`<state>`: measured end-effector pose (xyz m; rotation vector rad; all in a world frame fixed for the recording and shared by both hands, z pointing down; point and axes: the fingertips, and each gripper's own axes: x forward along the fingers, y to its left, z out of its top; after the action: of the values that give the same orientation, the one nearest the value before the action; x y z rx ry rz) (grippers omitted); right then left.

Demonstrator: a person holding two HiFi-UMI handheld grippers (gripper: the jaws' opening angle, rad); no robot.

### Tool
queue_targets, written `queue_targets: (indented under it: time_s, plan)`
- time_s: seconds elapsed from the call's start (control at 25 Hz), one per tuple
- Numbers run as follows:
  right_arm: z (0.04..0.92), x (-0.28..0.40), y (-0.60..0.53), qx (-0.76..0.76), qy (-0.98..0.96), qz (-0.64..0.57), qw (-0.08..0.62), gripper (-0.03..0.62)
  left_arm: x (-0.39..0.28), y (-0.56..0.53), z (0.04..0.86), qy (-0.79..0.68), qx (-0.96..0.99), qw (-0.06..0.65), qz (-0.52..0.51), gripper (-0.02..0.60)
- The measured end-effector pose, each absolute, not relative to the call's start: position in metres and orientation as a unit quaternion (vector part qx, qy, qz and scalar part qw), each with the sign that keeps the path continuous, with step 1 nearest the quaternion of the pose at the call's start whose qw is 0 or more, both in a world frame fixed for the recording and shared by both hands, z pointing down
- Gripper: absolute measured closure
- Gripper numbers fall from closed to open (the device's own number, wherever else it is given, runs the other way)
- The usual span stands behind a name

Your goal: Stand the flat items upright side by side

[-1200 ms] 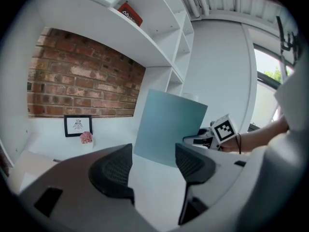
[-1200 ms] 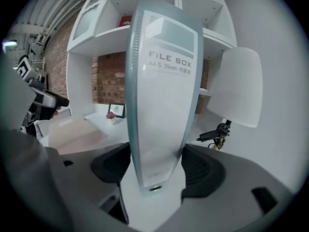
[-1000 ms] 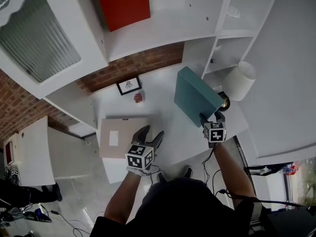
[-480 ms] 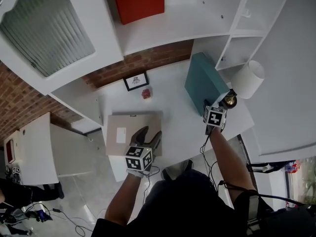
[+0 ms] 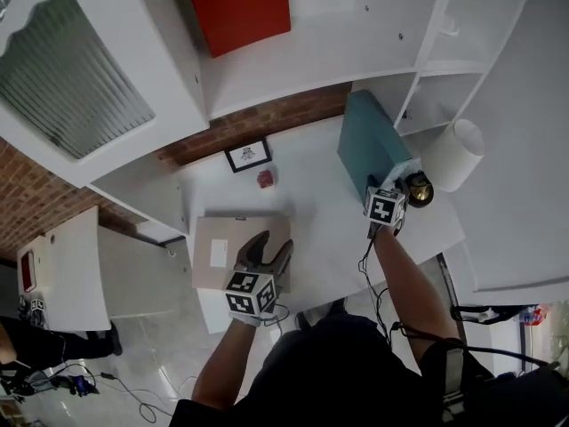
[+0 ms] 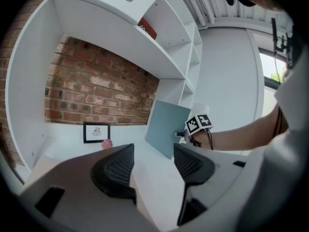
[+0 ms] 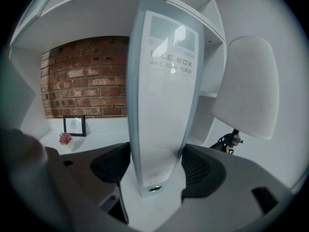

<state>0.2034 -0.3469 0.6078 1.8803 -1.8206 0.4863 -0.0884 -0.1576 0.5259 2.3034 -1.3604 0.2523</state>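
The teal file box point(image 5: 372, 145), clamped at its spine by the right tool point(image 5: 377, 188), has swung from mid-surface toward the shelf divider at one o'clock and now stands nearly upright, probably close to set-down. At seven o'clock the cardboard box point(image 5: 220, 249) lies flat under the left tool point(image 5: 272, 249), whose wide jaws have just been closing slightly on nothing. Whether the file box's bottom edge touches the surface point(image 5: 311, 185) is hidden.

Desk layout
The file box point(image 5: 373, 143) stands between the fingers of the right gripper point(image 7: 155, 168), lamp point(image 5: 455, 154) to their right; the cardboard box point(image 5: 218, 249) lies beneath the fingers of the left gripper point(image 5: 269, 249), framed picture point(image 5: 248, 155) beyond them.
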Motion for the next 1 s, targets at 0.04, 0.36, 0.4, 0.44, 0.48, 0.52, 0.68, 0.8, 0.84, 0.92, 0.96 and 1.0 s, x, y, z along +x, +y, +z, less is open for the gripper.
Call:
queue_targets:
  time_s: [0.04, 0.36, 0.4, 0.44, 0.48, 0.52, 0.68, 0.8, 0.84, 0.92, 0.96, 1.0]
  plan:
    - [0.607, 0.202, -0.352, 0.687, -0.663, 0.179, 0.236, 0.267, -0.088, -0.161, 0.522, -0.497, 0.834, 0.222, 0.089, 0.327]
    - [0.608, 0.192, -0.397, 0.684, -0.675, 0.165, 0.222, 0.267, -0.078, -0.175, 0.518, -0.516, 0.824, 0.219, 0.081, 0.327]
    - [0.609, 0.190, -0.402, 0.684, -0.677, 0.163, 0.218, 0.267, -0.077, -0.175, 0.521, -0.518, 0.822, 0.221, 0.083, 0.327]
    - [0.610, 0.189, -0.406, 0.684, -0.678, 0.162, 0.214, 0.267, -0.077, -0.176, 0.523, -0.520, 0.820, 0.223, 0.086, 0.327]
    - [0.611, 0.187, -0.409, 0.684, -0.679, 0.164, 0.212, 0.269, -0.076, -0.177, 0.524, -0.521, 0.819, 0.225, 0.089, 0.327]
    - [0.613, 0.186, -0.412, 0.684, -0.678, 0.169, 0.211, 0.269, -0.076, -0.177, 0.526, -0.522, 0.818, 0.225, 0.092, 0.327]
    - [0.616, 0.183, -0.422, 0.686, -0.672, 0.205, 0.190, 0.267, -0.076, -0.179, 0.530, -0.530, 0.811, 0.226, 0.100, 0.327]
    - [0.613, 0.181, -0.428, 0.688, -0.667, 0.229, 0.173, 0.263, -0.076, -0.180, 0.530, -0.537, 0.806, 0.230, 0.100, 0.327]
    - [0.614, 0.182, -0.429, 0.689, -0.663, 0.240, 0.169, 0.261, -0.077, -0.181, 0.531, -0.539, 0.804, 0.234, 0.098, 0.327]
    - [0.617, 0.182, -0.430, 0.691, -0.652, 0.271, 0.153, 0.254, -0.079, -0.181, 0.533, -0.543, 0.799, 0.244, 0.091, 0.327]
    - [0.619, 0.182, -0.430, 0.691, -0.646, 0.291, 0.143, 0.247, -0.079, -0.181, 0.536, -0.544, 0.796, 0.252, 0.088, 0.327]
    - [0.621, 0.182, -0.430, 0.692, -0.639, 0.310, 0.133, 0.246, -0.080, -0.180, 0.539, -0.545, 0.792, 0.260, 0.086, 0.327]
